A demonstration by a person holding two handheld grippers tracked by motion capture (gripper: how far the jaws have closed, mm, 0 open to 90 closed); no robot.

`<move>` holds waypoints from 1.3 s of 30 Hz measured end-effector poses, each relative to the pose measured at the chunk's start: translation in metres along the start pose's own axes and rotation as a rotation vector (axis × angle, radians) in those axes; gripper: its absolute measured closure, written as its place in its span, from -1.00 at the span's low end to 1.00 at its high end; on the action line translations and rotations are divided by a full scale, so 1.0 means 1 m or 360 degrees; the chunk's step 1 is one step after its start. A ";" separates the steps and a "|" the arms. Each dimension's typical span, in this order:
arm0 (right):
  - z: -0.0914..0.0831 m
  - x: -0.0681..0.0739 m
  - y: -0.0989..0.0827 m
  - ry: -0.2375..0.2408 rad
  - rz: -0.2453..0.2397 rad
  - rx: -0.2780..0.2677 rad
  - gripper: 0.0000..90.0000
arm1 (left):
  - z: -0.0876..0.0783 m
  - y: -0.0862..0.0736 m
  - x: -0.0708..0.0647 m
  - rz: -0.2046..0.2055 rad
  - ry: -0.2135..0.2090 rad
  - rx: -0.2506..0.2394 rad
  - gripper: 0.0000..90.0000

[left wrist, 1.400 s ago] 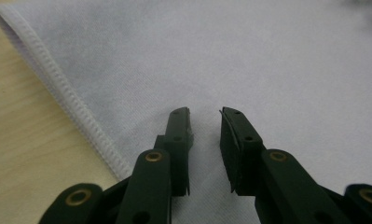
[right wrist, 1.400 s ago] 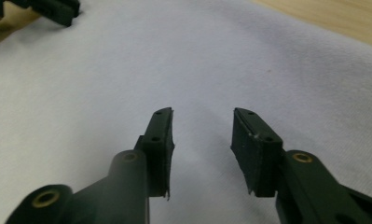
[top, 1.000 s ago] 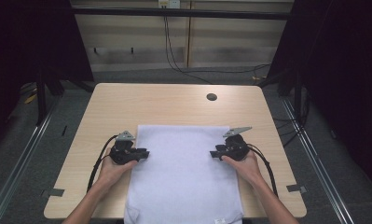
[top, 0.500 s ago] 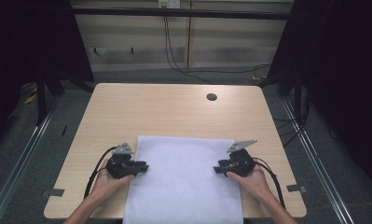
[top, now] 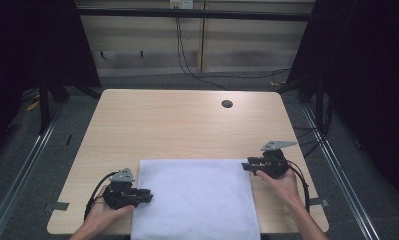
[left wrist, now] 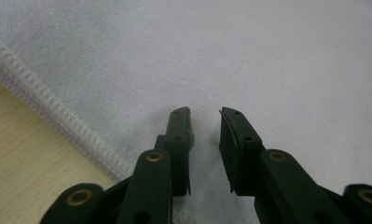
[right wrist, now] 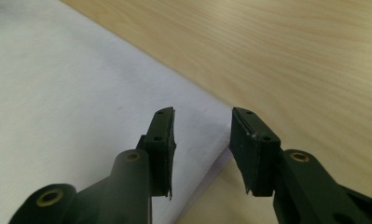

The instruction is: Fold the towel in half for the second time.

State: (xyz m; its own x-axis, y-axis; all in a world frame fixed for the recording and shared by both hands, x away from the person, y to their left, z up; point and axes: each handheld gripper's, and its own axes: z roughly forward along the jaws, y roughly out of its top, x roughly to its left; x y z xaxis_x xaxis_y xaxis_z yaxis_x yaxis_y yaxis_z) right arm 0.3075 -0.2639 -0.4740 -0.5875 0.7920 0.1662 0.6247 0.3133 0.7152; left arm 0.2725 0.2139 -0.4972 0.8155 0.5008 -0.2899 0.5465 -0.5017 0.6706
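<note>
1. A white cloth [top: 194,197] lies flat on the wooden table [top: 177,125], in the lower middle of the high view, with its near end running past the bottom edge of the frame.
2. The left gripper [top: 146,196] sits at the cloth's left edge, low in the frame. In the left gripper view its jaws stand slightly apart over the fabric [left wrist: 249,60], with nothing pinched between them; the stitched hem [left wrist: 58,116] runs diagonally at the left.
3. The right gripper [top: 246,166] sits at the cloth's upper right corner. In its own view the jaws have just been opening a little and straddle the cloth's edge [right wrist: 207,116], one jaw over fabric, the other over bare wood, holding nothing.
4. Risk: the two grippers are at uneven heights along the cloth, so a fold or pull begun from here could go skewed.
5. Risk: the right jaws are so close to the corner that closing may catch only a sliver, which would slip out.
6. Risk: the left jaws, flat over the cloth, may just push and wrinkle it.
</note>
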 end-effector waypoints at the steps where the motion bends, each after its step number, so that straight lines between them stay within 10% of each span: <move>1: 0.007 -0.005 0.003 0.0013 -0.0004 -0.0001 0.29 | 0.000 0.001 0.001 -0.0006 -0.0012 0.0001 0.63; 13: 0.033 -0.021 0.001 -0.0015 -0.0001 0.0119 0.24 | 0.000 0.007 0.008 -0.0084 0.0006 -0.0021 0.50; 15: 0.035 -0.017 0.002 -0.0018 -0.0058 0.0127 0.34 | -0.003 0.016 0.014 -0.0174 0.0029 -0.0084 0.43; 18: 0.035 -0.014 0.003 0.0001 -0.0078 0.0145 0.61 | -0.001 0.030 0.022 -0.0108 0.0139 -0.0092 0.38; 25: 0.034 -0.015 0.002 0.0073 -0.0036 0.0170 0.88 | 0.002 0.046 0.055 -0.0178 0.0209 -0.0319 0.37; 39: 0.035 -0.015 0.001 0.0069 -0.0005 0.0153 0.88 | 0.013 0.039 0.084 -0.0147 0.0301 -0.0174 0.26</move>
State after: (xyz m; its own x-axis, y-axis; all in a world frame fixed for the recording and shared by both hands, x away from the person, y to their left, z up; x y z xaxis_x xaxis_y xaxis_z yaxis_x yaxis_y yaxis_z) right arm 0.3347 -0.2571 -0.4990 -0.6101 0.7680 0.1948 0.6681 0.3665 0.6475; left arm 0.3651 0.2272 -0.5048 0.7074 0.6692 -0.2274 0.5847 -0.3733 0.7203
